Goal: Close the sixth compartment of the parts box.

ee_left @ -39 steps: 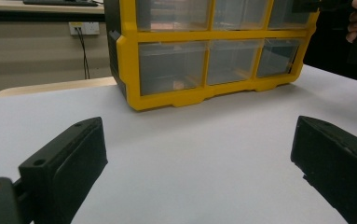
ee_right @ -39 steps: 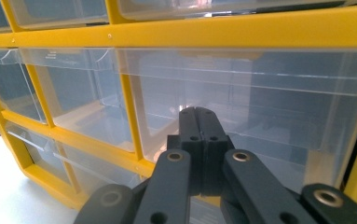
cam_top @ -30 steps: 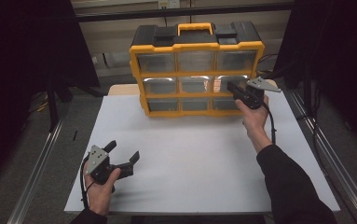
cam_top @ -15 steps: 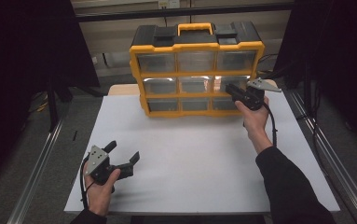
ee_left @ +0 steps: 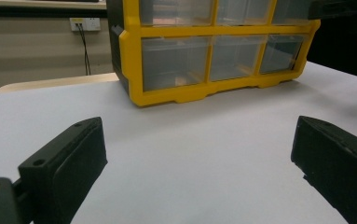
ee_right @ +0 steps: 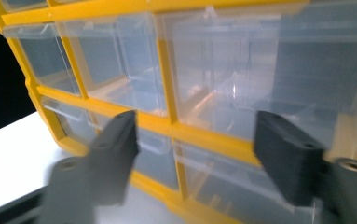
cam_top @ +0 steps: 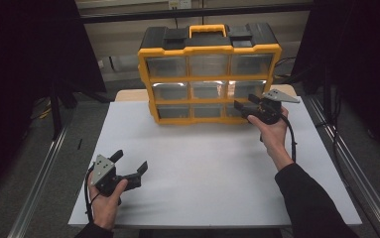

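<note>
A yellow drawer organizer (cam_top: 208,79) with clear plastic drawers and a black top stands at the far edge of a white table (cam_top: 217,173). The right gripper (cam_top: 243,110) is held just in front of the organizer's lower right drawers, its jaws having just opened, nothing between them. The left gripper (cam_top: 129,163) rests near the table's front left, well apart from the organizer, jaws wide open and empty

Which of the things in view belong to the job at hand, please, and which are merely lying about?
Part of the job:
- yellow drawer cabinet
- its right-hand clear drawers
- right claw, jaws just opened, nothing between them

Just there:
- left claw, open, low over the white table
- wall socket
</note>
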Demonstrator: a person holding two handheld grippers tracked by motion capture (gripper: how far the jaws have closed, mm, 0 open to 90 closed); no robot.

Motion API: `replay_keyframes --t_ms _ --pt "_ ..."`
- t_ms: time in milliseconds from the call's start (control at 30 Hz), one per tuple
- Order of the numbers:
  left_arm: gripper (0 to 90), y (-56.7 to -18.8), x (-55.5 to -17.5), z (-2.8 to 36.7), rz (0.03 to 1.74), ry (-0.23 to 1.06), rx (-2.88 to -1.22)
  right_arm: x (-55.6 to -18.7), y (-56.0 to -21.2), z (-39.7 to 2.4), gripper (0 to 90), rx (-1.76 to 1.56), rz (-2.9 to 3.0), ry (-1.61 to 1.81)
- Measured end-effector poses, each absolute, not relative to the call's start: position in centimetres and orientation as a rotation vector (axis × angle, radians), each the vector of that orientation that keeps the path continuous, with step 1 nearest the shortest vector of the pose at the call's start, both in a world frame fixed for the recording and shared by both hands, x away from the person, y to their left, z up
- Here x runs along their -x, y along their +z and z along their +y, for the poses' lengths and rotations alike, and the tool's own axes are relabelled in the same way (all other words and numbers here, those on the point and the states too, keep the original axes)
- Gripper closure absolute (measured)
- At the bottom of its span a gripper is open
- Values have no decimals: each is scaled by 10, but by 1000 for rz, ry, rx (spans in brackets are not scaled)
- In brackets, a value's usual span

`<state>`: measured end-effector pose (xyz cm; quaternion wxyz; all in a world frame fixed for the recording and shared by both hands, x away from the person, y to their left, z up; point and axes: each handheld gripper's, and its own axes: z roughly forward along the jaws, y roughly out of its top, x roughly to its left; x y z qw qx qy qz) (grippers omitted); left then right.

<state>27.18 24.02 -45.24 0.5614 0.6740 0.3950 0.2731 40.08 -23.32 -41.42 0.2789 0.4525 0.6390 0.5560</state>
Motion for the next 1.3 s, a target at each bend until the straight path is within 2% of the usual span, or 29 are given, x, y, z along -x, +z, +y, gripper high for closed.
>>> replay_keyframes --t_ms 200,333,667,767,1300 --pt "32 -452 -272 241 914 641 -1612 -390 -420 -236 67 -1235 1742 1442" --pt "33 -453 -272 241 926 630 -1589 -381 -419 -243 37 -1233 1730 1487" --pt "34 -454 -272 240 938 629 -1593 -340 -418 -268 41 -1224 1679 1472" --pt "34 -454 -272 240 954 602 -1555 -333 -420 -272 44 -1223 1669 1454" --pt "34 -453 -271 239 944 631 -1554 -277 -433 -285 43 -1246 1674 1379"
